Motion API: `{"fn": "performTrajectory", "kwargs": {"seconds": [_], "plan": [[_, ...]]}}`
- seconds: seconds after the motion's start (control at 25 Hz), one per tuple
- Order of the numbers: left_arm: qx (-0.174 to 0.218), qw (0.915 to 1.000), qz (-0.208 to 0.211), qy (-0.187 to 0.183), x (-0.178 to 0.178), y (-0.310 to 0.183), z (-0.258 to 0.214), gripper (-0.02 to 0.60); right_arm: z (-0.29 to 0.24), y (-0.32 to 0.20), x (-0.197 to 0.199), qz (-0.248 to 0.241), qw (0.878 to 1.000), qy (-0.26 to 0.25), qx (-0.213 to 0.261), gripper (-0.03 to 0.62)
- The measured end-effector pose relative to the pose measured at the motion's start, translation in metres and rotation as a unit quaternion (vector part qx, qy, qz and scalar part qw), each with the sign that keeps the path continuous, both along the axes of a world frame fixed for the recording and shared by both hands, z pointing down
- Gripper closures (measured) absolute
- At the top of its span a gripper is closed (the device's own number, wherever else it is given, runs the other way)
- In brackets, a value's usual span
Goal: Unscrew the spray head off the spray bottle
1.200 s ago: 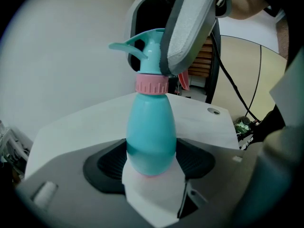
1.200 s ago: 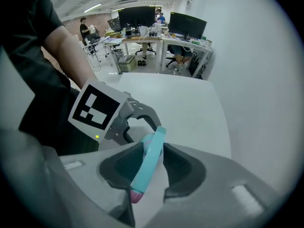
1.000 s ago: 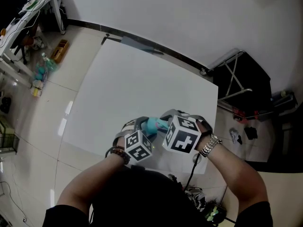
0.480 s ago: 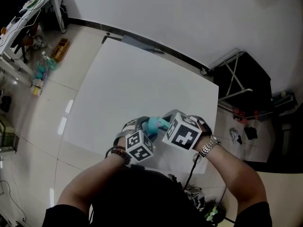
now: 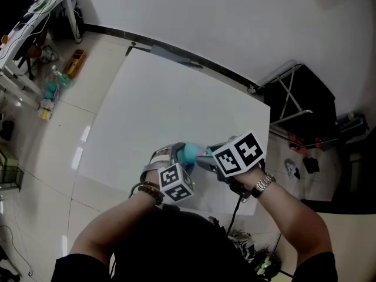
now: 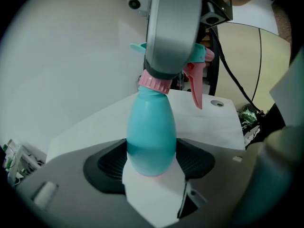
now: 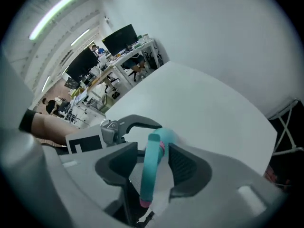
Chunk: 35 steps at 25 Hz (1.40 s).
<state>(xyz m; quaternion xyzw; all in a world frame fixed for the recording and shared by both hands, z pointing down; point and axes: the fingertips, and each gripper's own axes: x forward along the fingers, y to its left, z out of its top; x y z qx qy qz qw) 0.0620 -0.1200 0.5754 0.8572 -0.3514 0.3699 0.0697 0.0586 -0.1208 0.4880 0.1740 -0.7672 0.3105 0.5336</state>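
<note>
My left gripper [image 6: 151,161] is shut on the base of a teal spray bottle [image 6: 151,137], holding it above the white table [image 5: 170,98]. The bottle has a pink collar [image 6: 154,82] and a pink trigger [image 6: 195,87]. My right gripper [image 7: 153,166] comes down over the top, one grey finger [image 6: 173,27] covering the head. The teal spray head [image 7: 154,151] lies between the right jaws with a gap on its left side; those jaws have just been opening. In the head view the bottle [image 5: 189,154] shows between both marker cubes.
A black folding rack [image 5: 294,98] stands off the table's right side. A black cable [image 5: 235,216] hangs from the right hand. Bottles and boxes [image 5: 53,81] sit on the floor at left. Desks with monitors [image 7: 118,39] lie far behind.
The right gripper has rolled about its own axis, so its marker cube shows another face and sits higher and further right. The left gripper and bottle stay where they were.
</note>
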Motion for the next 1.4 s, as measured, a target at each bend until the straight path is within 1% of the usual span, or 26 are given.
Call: {"fn": "performTrajectory", "kwargs": {"seconds": [0.04, 0.2, 0.28, 0.32, 0.36, 0.4, 0.44, 0.48, 0.52, 0.6, 0.64, 0.72, 0.76, 0.8, 0.88, 0.92, 0.96, 1.0, 1.04, 1.08, 1.12, 1.16, 1.24, 1.32, 1.4], "plan": [[0.0, 1.0, 0.0, 0.003, 0.0, 0.0, -0.001, 0.236, -0.003, 0.0, -0.001, -0.005, 1.0, -0.006, 0.007, 0.391], [-0.009, 0.9998, 0.001, 0.019, 0.0, 0.003, -0.005, 0.236, -0.014, 0.001, -0.006, -0.04, 0.998, -0.016, 0.042, 0.39], [-0.022, 0.999, 0.003, 0.037, 0.003, 0.006, -0.007, 0.236, -0.024, 0.002, -0.007, -0.064, 0.996, -0.024, 0.063, 0.386], [-0.031, 0.9984, 0.004, 0.048, 0.005, 0.008, -0.008, 0.236, -0.031, 0.002, -0.008, -0.082, 0.993, -0.028, 0.079, 0.374], [-0.04, 0.9975, 0.007, 0.058, 0.006, 0.009, -0.01, 0.236, -0.04, 0.004, -0.009, -0.108, 0.989, -0.034, 0.099, 0.368], [-0.05, 0.9963, 0.012, 0.069, 0.008, 0.011, -0.011, 0.236, -0.052, 0.006, -0.012, -0.141, 0.982, -0.044, 0.122, 0.365], [-0.06, 0.9948, 0.02, 0.08, 0.009, 0.014, -0.013, 0.236, -0.065, 0.01, -0.016, -0.179, 0.971, -0.058, 0.146, 0.362], [-0.069, 0.9931, 0.031, 0.09, 0.011, 0.018, -0.016, 0.236, -0.08, 0.016, -0.02, -0.221, 0.957, -0.074, 0.17, 0.361], [-0.077, 0.9913, 0.043, 0.098, 0.013, 0.021, -0.019, 0.236, -0.096, 0.023, -0.023, -0.264, 0.941, -0.089, 0.193, 0.361], [-0.092, 0.9871, 0.073, 0.109, 0.017, 0.029, -0.025, 0.236, -0.124, 0.035, -0.024, -0.347, 0.904, -0.098, 0.232, 0.361], [-0.099, 0.9847, 0.088, 0.114, 0.018, 0.032, -0.029, 0.236, -0.135, 0.04, -0.021, -0.383, 0.885, -0.088, 0.251, 0.361], [-0.113, 0.9791, 0.119, 0.121, 0.02, 0.038, -0.036, 0.236, -0.147, 0.045, -0.009, -0.45, 0.845, -0.048, 0.287, 0.361], [-0.119, 0.976, 0.135, 0.122, 0.02, 0.04, -0.04, 0.236, -0.147, 0.045, -0.001, -0.484, 0.82, -0.019, 0.305, 0.361], [-0.125, 0.9727, 0.151, 0.124, 0.02, 0.043, -0.044, 0.236, -0.144, 0.045, 0.007, -0.52, 0.791, 0.014, 0.323, 0.361], [-0.139, 0.9646, 0.184, 0.128, 0.02, 0.048, -0.053, 0.236, -0.133, 0.046, 0.023, -0.59, 0.722, 0.076, 0.352, 0.361], [-0.146, 0.9601, 0.2, 0.131, 0.02, 0.052, -0.058, 0.236, -0.126, 0.048, 0.029, -0.621, 0.688, 0.098, 0.364, 0.361], [-0.151, 0.9554, 0.216, 0.133, 0.02, 0.055, -0.064, 0.236, -0.12, 0.051, 0.031, -0.646, 0.656, 0.11, 0.374, 0.361], [-0.157, 0.9505, 0.232, 0.133, 0.021, 0.06, -0.069, 0.236, -0.116, 0.055, 0.032, -0.667, 0.628, 0.114, 0.386, 0.361], [-0.164, 0.9456, 0.249, 0.13, 0.021, 0.064, -0.072, 0.236, -0.113, 0.06, 0.03, -0.682, 0.603, 0.112, 0.398, 0.361], [-0.17, 0.9409, 0.264, 0.126, 0.021, 0.069, -0.074, 0.236, -0.112, 0.065, 0.026, -0.693, 0.584, 0.104, 0.409, 0.361], [-0.175, 0.9364, 0.279, 0.122, 0.022, 0.074, -0.076, 0.236, -0.112, 0.071, 0.02, -0.699, 0.57, 0.094, 0.42, 0.361], [-0.18, 0.9319, 0.292, 0.119, 0.022, 0.078, -0.078, 0.236, -0.112, 0.076, 0.015, -0.704, 0.561, 0.082, 0.429, 0.361], [-0.184, 0.9238, 0.316, 0.114, 0.024, 0.085, -0.082, 0.236, -0.109, 0.085, 0.009, -0.713, 0.546, 0.067, 0.434, 0.361], [-0.18, 0.9178, 0.339, 0.103, 0.025, 0.092, -0.084, 0.236, -0.104, 0.091, 0.008, -0.724, 0.539, 0.059, 0.427, 0.361], [-0.174, 0.9136, 0.358, 0.082, 0.026, 0.098, -0.083, 0.236, -0.097, 0.097, 0.009, -0.731, 0.539, 0.054, 0.415, 0.365]]}}
